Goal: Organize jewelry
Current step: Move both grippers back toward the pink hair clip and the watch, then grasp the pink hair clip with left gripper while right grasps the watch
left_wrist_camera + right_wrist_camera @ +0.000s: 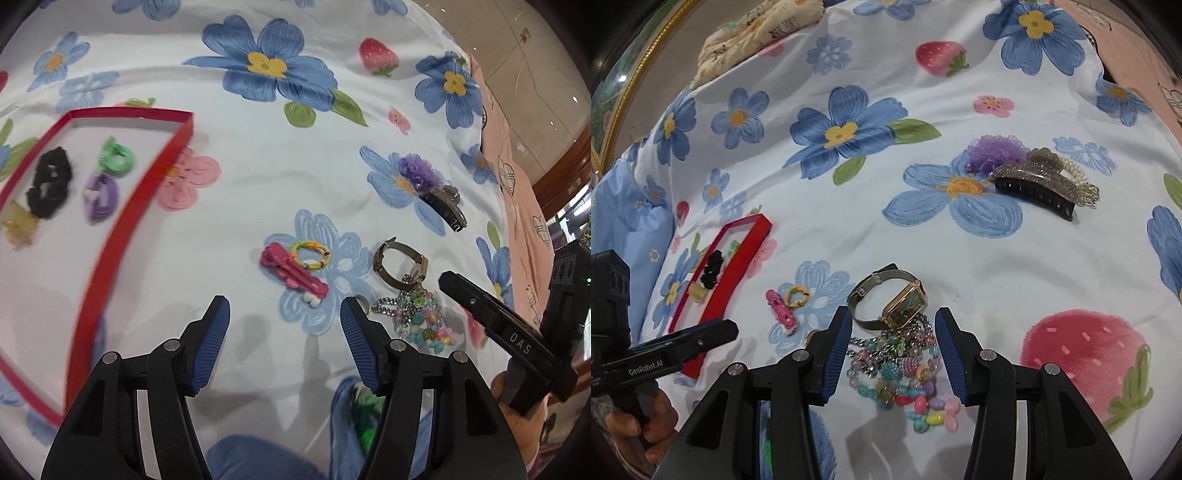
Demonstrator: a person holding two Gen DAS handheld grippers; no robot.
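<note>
Your left tongs (284,314) are spread with nothing between them, low in the left wrist frame, above the flowered bedsheet (295,155). Your right tongs (892,328) are spread too, straddling the beaded chain (901,365) without pressing on it. One red tray (110,229) lies at the left of the left wrist frame, its long axis running from upper right to lower left; it holds four pieces: a black scrunchie (50,182), a green tie (116,157), a purple tie (101,194) and a yellowish clip (18,227). On the sheet lie one pink clip (293,273), pointing lower right, one colourful ring (310,254), one watch (886,301), one purple scrunchie (995,149) and one black claw clip (1034,188), lying left to right.
</note>
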